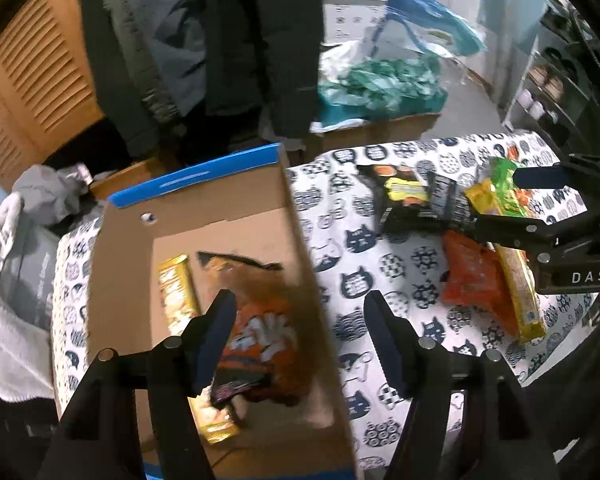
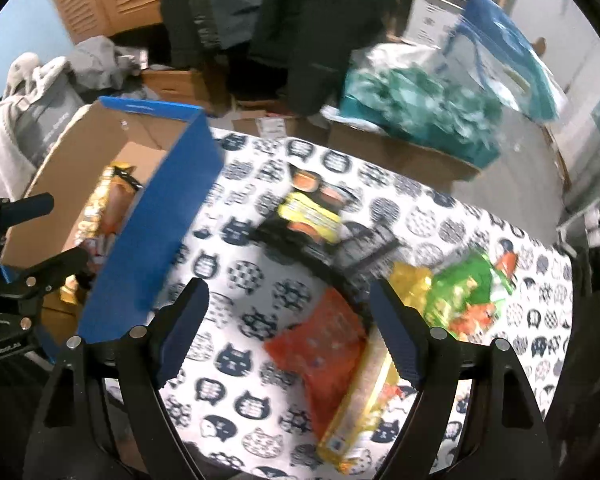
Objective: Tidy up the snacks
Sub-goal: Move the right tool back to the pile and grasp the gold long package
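Both tongs stand open and hold nothing. The left tongs [image 1: 300, 340] hang over the right wall of the brown cardboard box with blue outer faces [image 1: 300, 240], one finger inside, one outside over the cat-print cloth on the worktop [image 1: 340, 208]. The right tongs [image 2: 288, 328] point steeply down at the loose snacks, jaws wide.

Where the snacks are: in the box lie an orange crinkled snack bag [image 1: 260, 328] and a long gold-yellow packet [image 1: 176, 280], side by side. Still on the cloth: an orange-red flat pouch [image 2: 324, 344], a long yellow bar-shaped packet [image 2: 364, 400], a green and yellow bag [image 2: 460, 292] and a black packet with a yellow label [image 2: 308, 220].

Key relation: the orange-red pouch lies almost directly under the right tongs, between its fingers in the right wrist view, with the yellow bar touching its right edge. The bar's long axis runs away from the camera, slightly slanted. The right hand is clearly nearer; the box lies to its left.

View differences: only the left wrist view shows the box floor and its contents plainly. Only the right wrist view shows the box's blue outer wall.
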`<state>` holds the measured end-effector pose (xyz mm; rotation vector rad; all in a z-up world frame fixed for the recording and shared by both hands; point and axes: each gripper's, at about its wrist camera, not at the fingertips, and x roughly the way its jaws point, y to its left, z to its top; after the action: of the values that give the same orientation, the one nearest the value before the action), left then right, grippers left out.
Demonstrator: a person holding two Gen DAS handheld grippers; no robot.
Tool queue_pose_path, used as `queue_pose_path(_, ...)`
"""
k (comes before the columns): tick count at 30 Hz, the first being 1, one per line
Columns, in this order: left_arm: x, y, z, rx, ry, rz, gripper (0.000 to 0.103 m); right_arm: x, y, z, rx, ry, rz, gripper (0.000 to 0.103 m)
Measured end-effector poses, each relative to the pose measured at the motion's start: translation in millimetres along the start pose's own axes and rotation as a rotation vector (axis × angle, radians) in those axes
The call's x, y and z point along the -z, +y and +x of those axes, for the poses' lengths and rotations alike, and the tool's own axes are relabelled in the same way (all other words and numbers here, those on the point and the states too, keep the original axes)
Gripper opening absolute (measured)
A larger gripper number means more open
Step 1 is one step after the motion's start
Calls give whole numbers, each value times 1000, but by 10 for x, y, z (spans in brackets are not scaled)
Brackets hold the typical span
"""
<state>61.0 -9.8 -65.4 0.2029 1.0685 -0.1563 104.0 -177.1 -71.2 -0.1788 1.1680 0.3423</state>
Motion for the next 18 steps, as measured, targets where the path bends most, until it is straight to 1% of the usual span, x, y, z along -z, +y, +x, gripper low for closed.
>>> queue_pose_path(4,-79,-223,57,13,11,40,68,137,-247,6,15,11,42,82)
queue_pose_path(11,-150,-574,220,50,59,83,68,382,-666,103,26,51,131,82)
queue_pose_path(18,-120,-825,407,65,120,104,68,578,-887,287,28,106,182,82)
